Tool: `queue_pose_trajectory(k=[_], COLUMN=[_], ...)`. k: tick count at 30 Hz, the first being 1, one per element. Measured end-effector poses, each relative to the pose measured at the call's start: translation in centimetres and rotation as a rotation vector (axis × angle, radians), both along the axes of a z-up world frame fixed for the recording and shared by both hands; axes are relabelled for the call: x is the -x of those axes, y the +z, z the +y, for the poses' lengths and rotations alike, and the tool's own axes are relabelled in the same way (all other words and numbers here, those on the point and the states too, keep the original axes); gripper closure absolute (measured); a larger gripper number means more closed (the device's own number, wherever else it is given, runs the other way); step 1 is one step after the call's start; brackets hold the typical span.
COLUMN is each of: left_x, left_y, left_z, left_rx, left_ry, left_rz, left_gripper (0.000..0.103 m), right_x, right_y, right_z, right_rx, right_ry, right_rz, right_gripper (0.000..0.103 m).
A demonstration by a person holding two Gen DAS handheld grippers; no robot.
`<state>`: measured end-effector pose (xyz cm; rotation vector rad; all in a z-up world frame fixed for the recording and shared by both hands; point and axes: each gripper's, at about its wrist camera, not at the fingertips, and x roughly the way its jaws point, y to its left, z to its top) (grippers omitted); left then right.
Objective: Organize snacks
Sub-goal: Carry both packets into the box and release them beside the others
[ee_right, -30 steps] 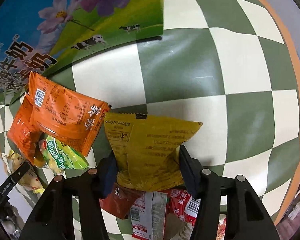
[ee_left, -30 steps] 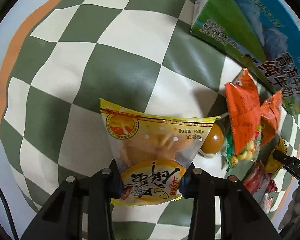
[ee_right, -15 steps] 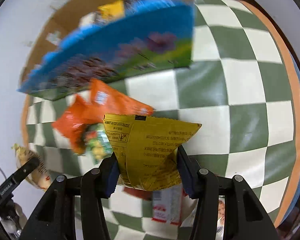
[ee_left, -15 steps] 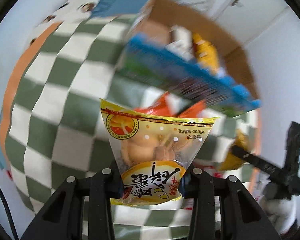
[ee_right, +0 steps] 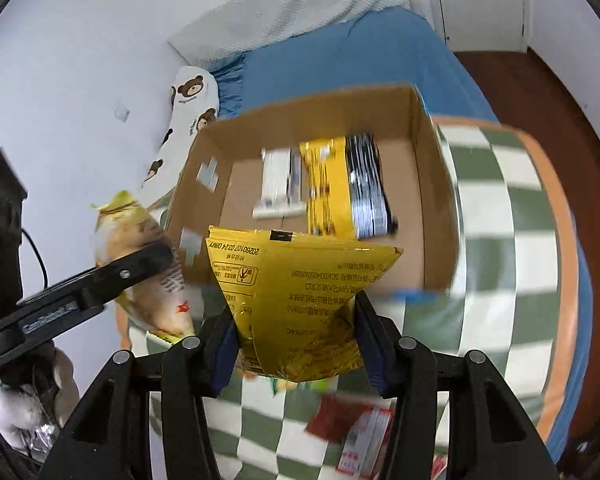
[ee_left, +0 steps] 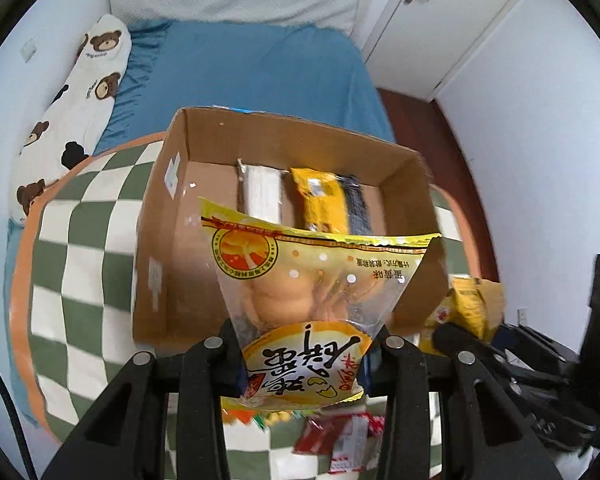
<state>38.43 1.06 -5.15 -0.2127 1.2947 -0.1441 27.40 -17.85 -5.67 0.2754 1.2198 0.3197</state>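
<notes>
Snacks fill both of your grippers. Your left gripper (ee_left: 304, 356) is clamped on the clear-and-yellow egg pastry bag (ee_left: 308, 292), which stands in the lower centre of the left wrist view, in front of the open cardboard box (ee_left: 160, 240). Your right gripper (ee_right: 296, 344) pinches the yellow foil packet (ee_right: 296, 300), printed back toward the camera, at the lower centre of its view, also in front of the box. Inside the box, toward the upper centre, a white packet (ee_right: 278, 184), a yellow packet (ee_right: 326, 188) and a black packet (ee_right: 366, 184) lie side by side on the floor of it. The box sits on the green-and-white checkered cloth (ee_left: 72, 260). Red packets (ee_right: 352, 428) lie on the cloth at the bottom of the frame, blurred. A blue bed (ee_left: 240, 80) with a bear-print pillow (ee_left: 72, 112) fills the top.
</notes>
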Motion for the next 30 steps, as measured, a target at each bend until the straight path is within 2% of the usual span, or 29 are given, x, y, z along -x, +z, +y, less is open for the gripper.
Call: queue_pose_trajectory(k=[4, 10, 19, 20, 21, 22, 23, 24, 25, 30], left_x=[-4.7, -7.2, -7.0, -6.9, -6.9, -6.9, -6.8, -6.8, -6.8, -6.2], left_y=[-4.0, -9.7, -13.8, -14.0, -14.0, -14.0, -13.9, -13.7, -13.4, -11.6], left_z=[1.1, 1.6, 1.6, 1.6, 1.6, 1.5, 1.5, 1.4, 1.2, 0.9], left_rx=[-0.02, -0.026, -0.021, -0.013, -0.011, -0.021, -0.033, -0.039, -0.045, -0.096], left_ry=[0.009, 0.012, 0.034, 0.038, 0.035, 0.027, 0.023, 0.018, 0.015, 0.023], left_rz=[0.117, 0.278, 0.372, 0.375, 0.372, 0.365, 0.357, 0.343, 0.333, 0.26], left_gripper=[0.067, 0.067, 0.064, 0.057, 0.04, 0.029, 0.016, 0.015, 0.015, 0.015], right_x=[-4.8, -9.8, -11.5, -11.5, -11.5, -11.4, -11.4, -11.3, -11.2, -10.8], right_y=[-1.5, -6.4, -12.3, -13.0, -13.5, -14.0, -14.4, -14.5, -14.5, -14.0], right_z=[1.2, 2.8, 3.3, 3.4, 3.5, 3.5, 3.5, 3.5, 3.5, 3.3], right_rx=[0.014, 0.049, 0.067, 0.077, 0.087, 0.087, 0.092, 0.105, 0.127, 0.224], right_ry=[0.022, 0.062, 0.08, 0.089, 0.098, 0.099, 0.097, 0.098, 0.101, 0.103], right_rz=[0.047, 0.195, 0.359, 0.377, 0.396, 0.409, 0.412, 0.404, 0.391, 0.327], right_gripper=[0.048, 0.048, 0.046, 0.045, 0.039, 0.028, 0.02, 0.01, 0.008, 0.008])
